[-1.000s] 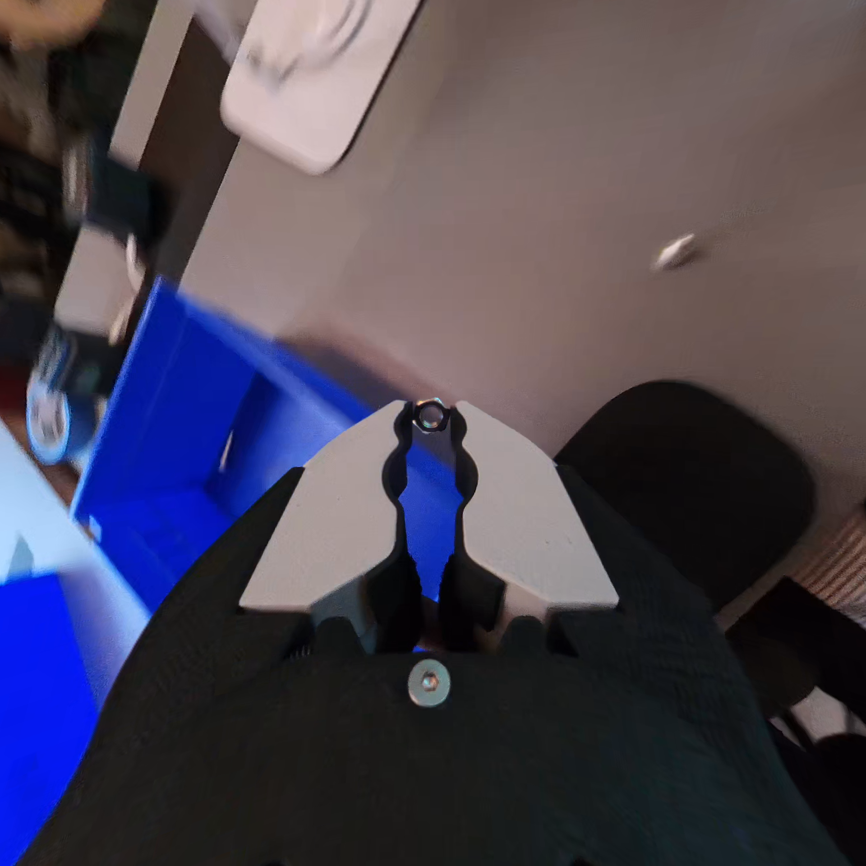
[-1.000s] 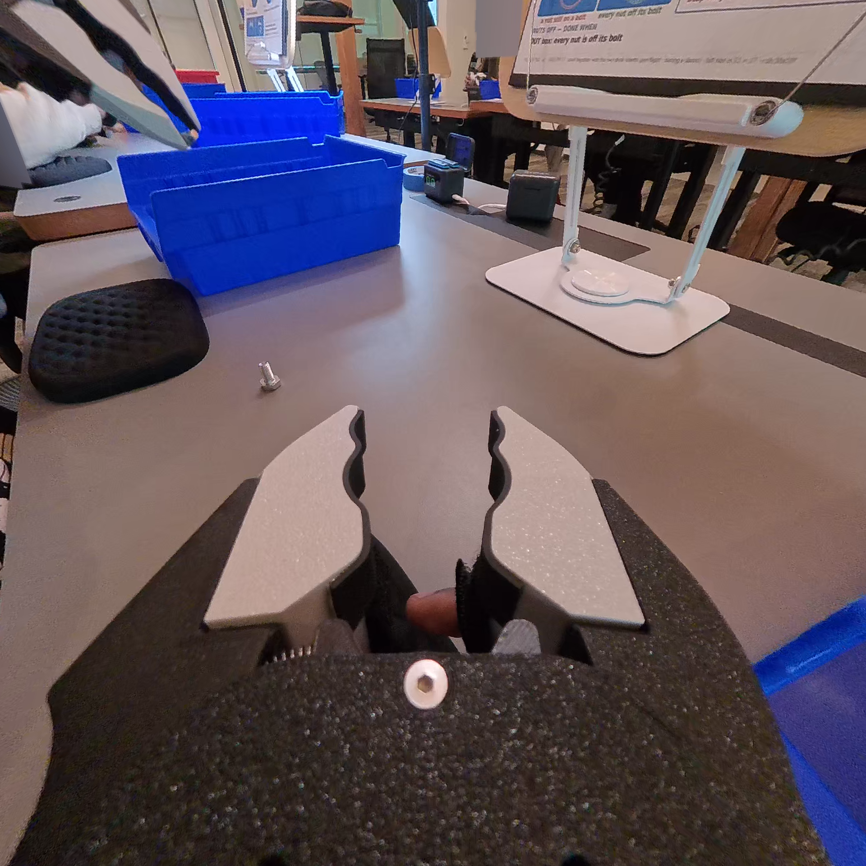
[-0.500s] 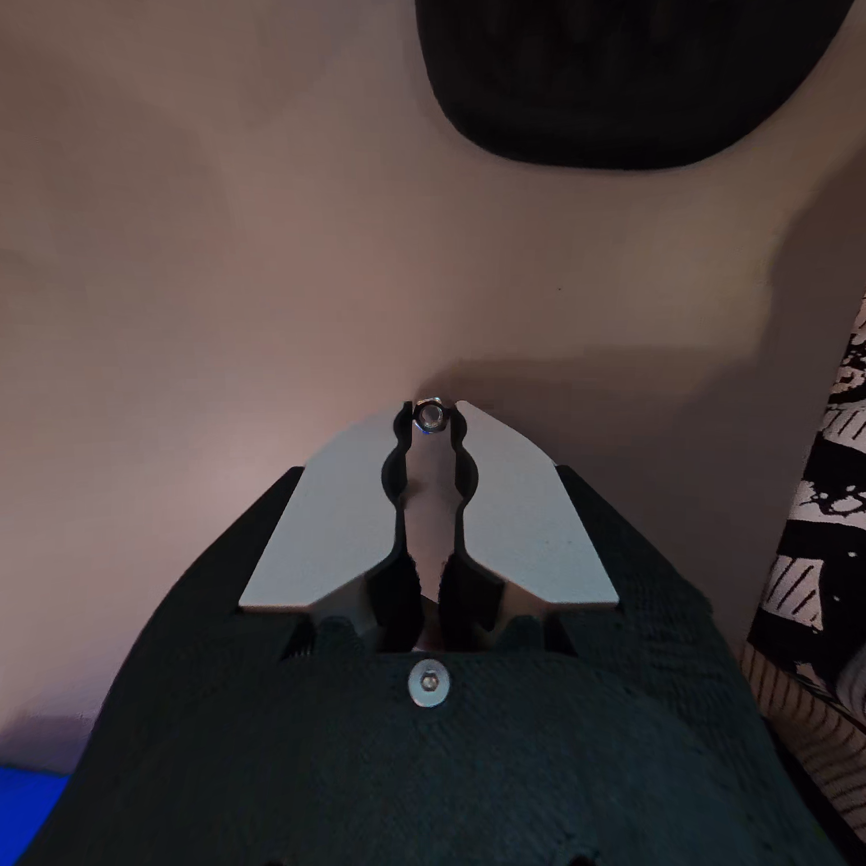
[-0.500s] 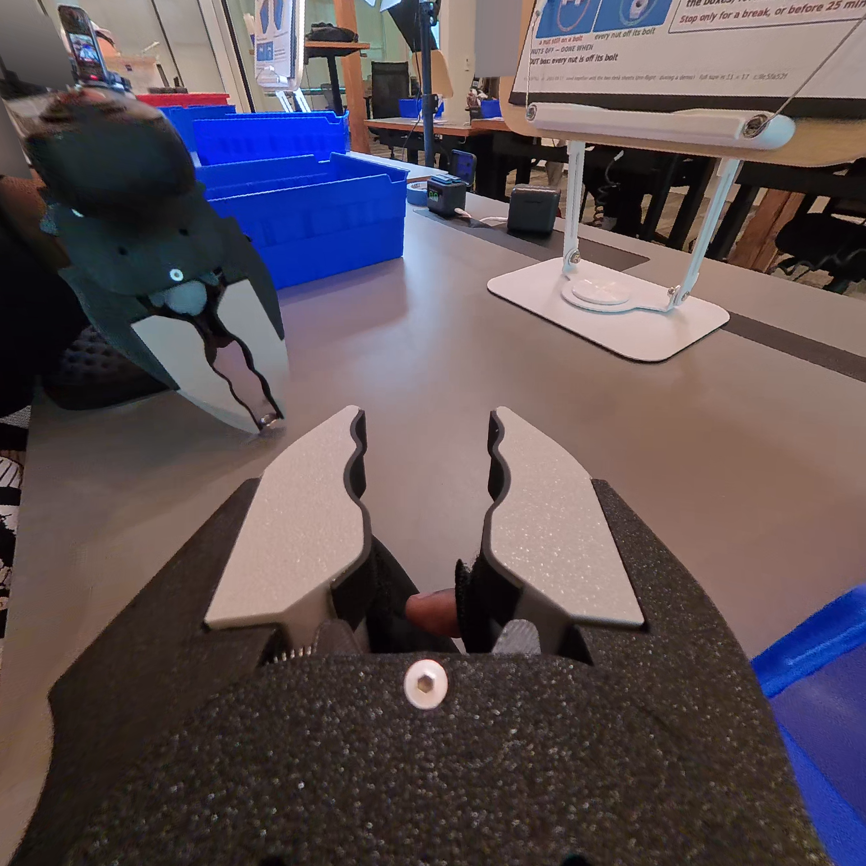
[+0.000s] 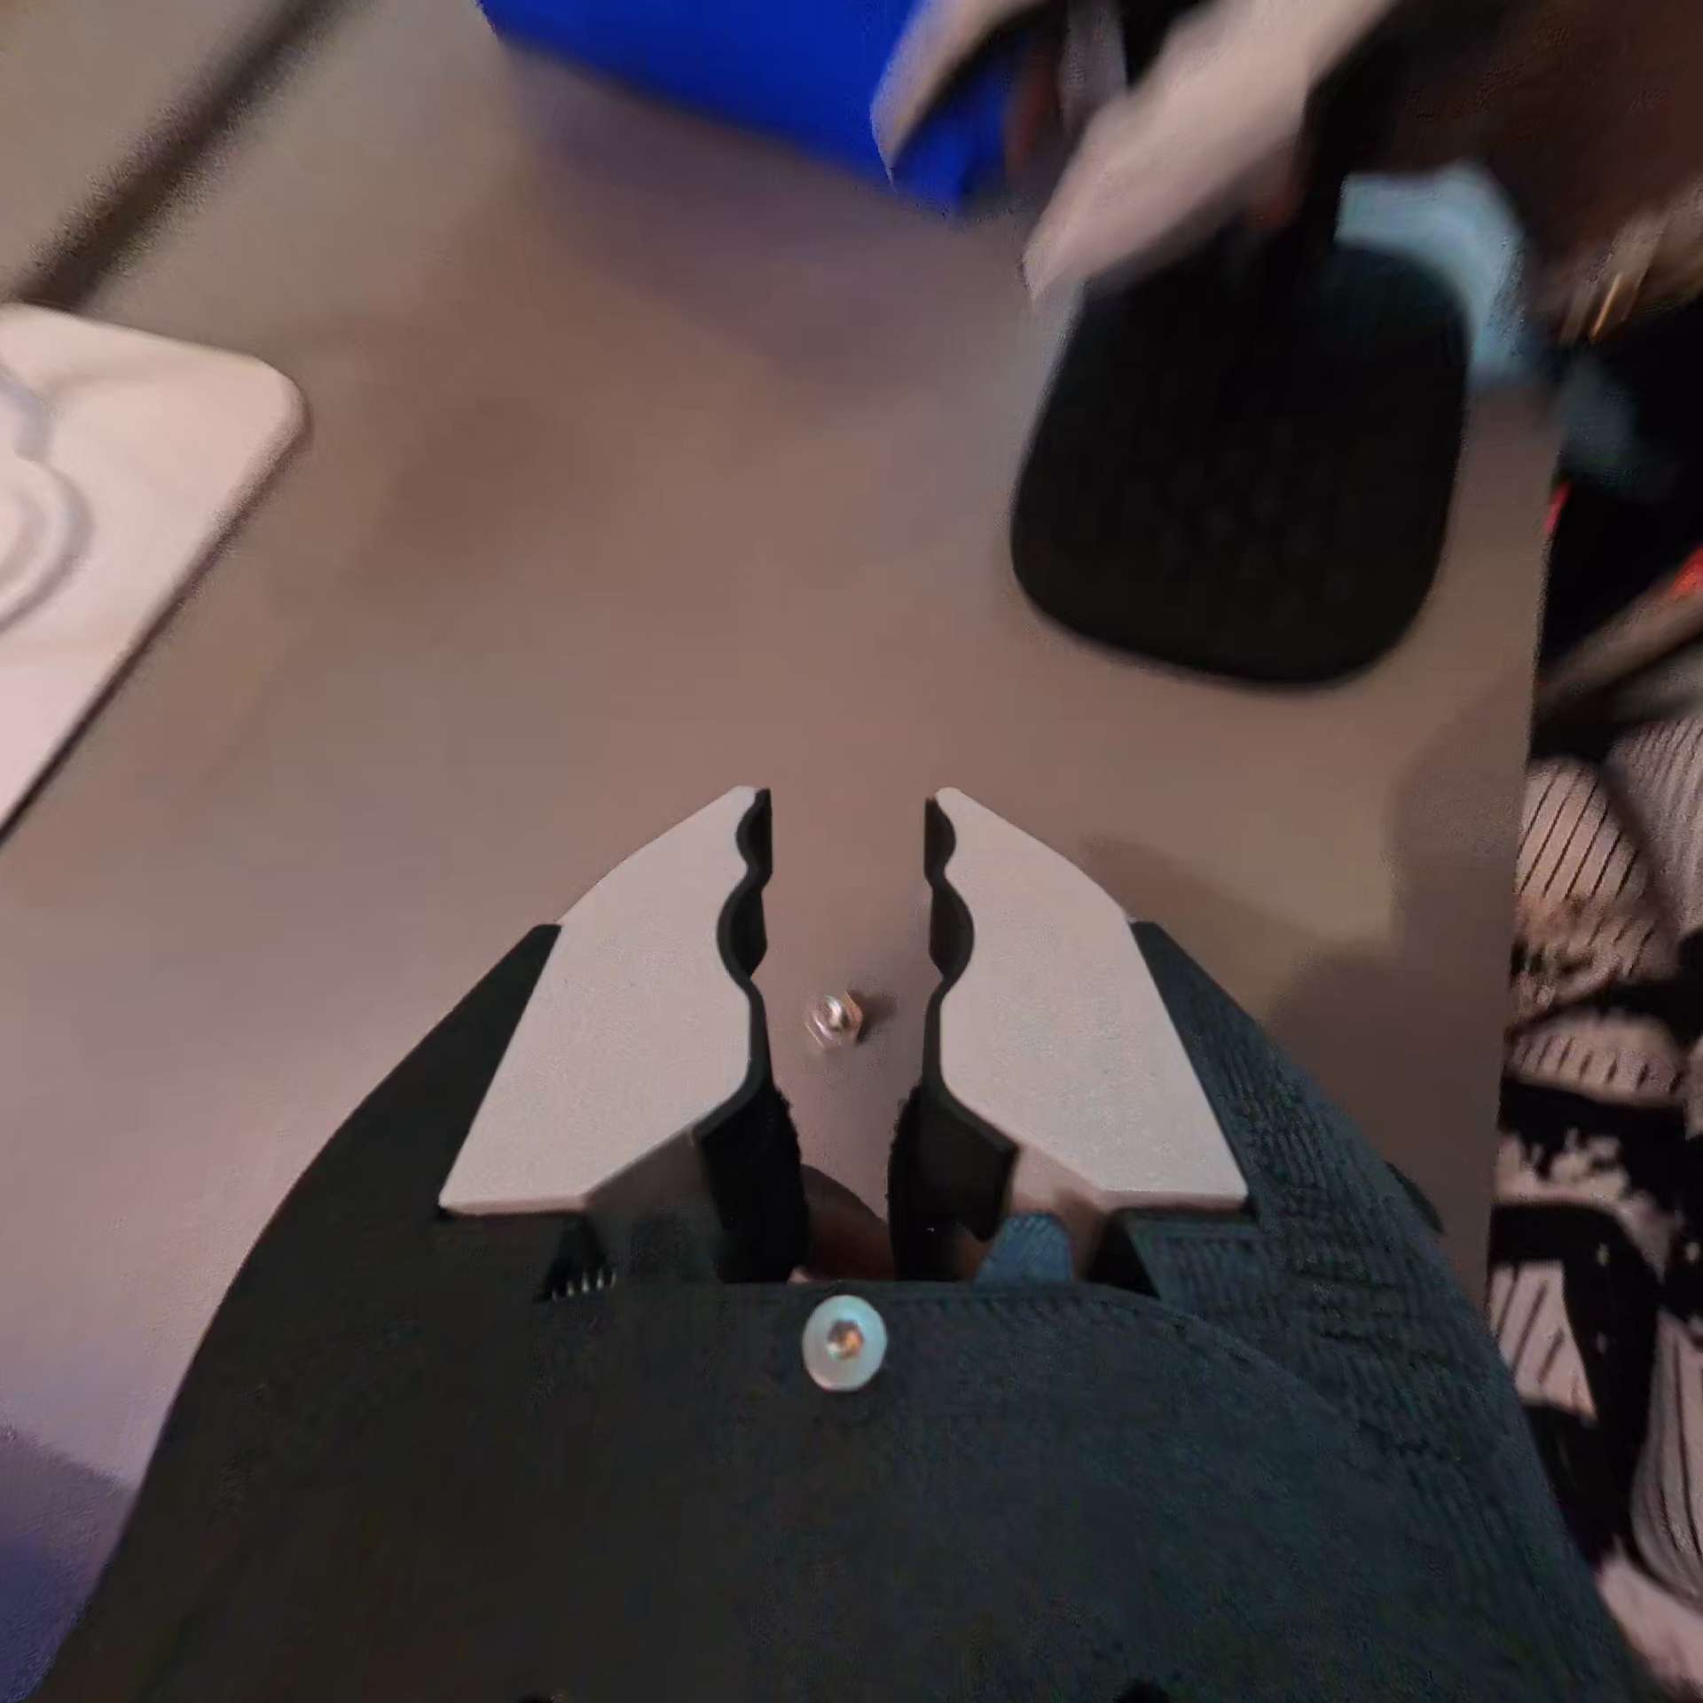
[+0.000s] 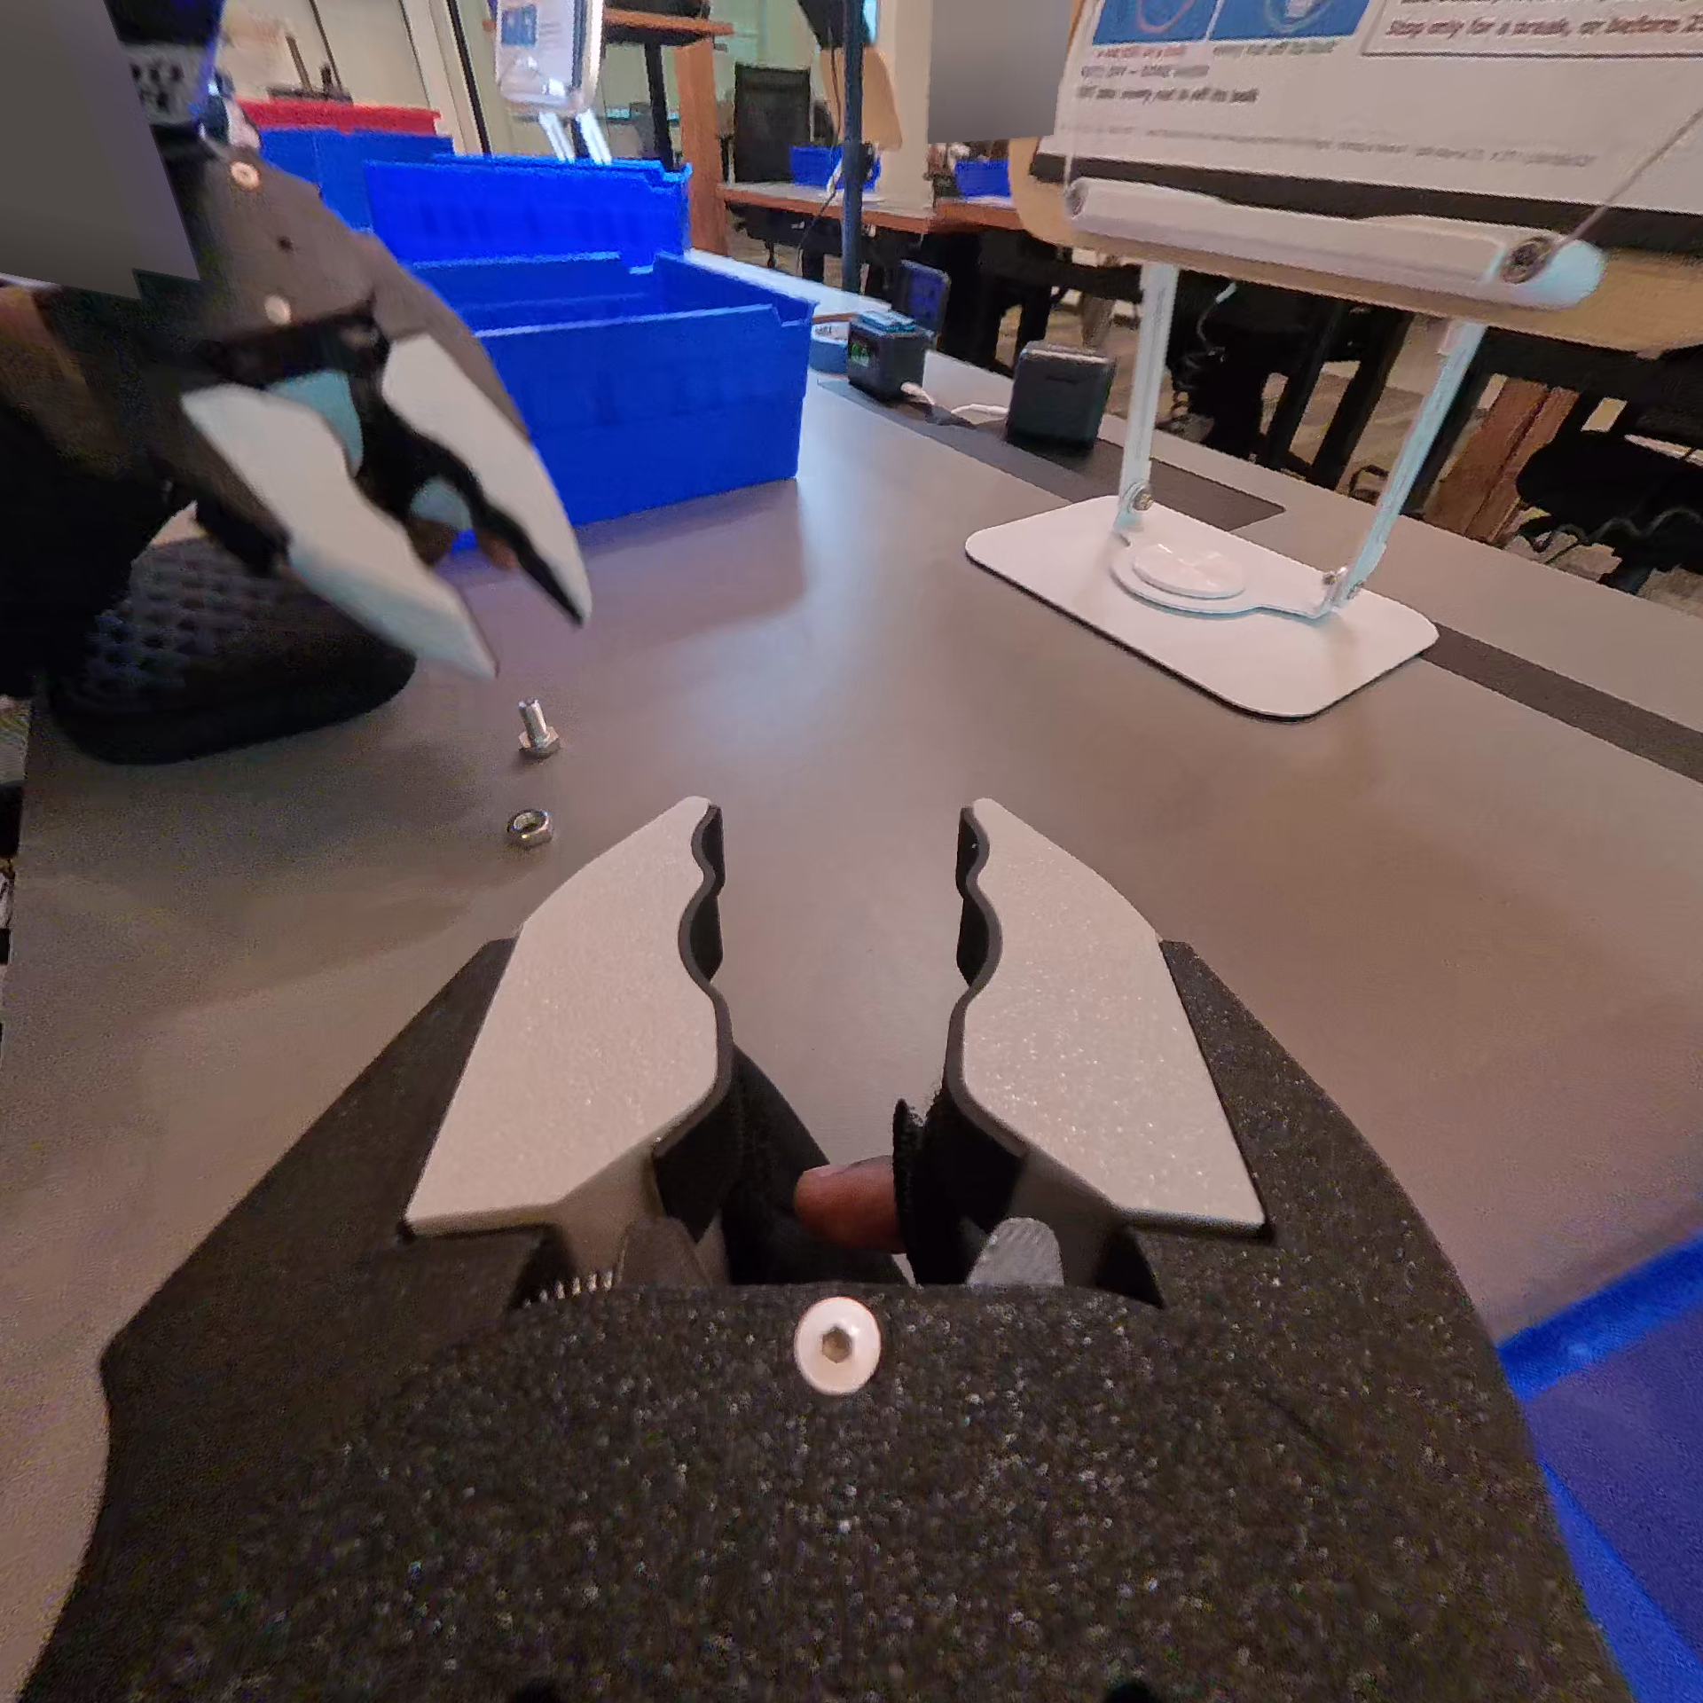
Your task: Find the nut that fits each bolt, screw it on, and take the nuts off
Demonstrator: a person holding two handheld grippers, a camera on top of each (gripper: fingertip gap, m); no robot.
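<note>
In the right wrist view a small silver bolt (image 6: 534, 733) stands head down on the grey table (image 6: 921, 737), with a silver nut (image 6: 530, 827) lying loose just in front of it. My left gripper (image 6: 530, 636) hovers open and empty right above the bolt. In the left wrist view my left gripper (image 5: 846, 800) is open, and one small silver hex piece (image 5: 834, 1018) lies on the table between its fingers; I cannot tell whether it is the nut or the bolt. My right gripper (image 6: 839, 816) is open and empty, low over the table to the right of both parts.
A blue bin (image 6: 636, 387) stands behind the left gripper, and a black pad (image 6: 212, 636) lies to its left. A white stand base (image 6: 1198, 599) sits at the right rear. Another blue bin edge (image 6: 1622, 1382) is at the lower right. The right gripper shows blurred in the left wrist view (image 5: 1152, 157). Measured from the fingertips, the silver nut (image 6: 530, 827) is 6 cm or so from the left gripper and 15 cm from the right. From the left gripper's tips to the small silver bolt (image 6: 534, 733) is close to 7 cm. My left wrist view (image 5: 839, 1015) looks at it from another angle.
My left gripper, shut on the nut before, has opened and lifted; the nut now lies on the table beside the bolt. The right gripper has stayed open and nearly still.
</note>
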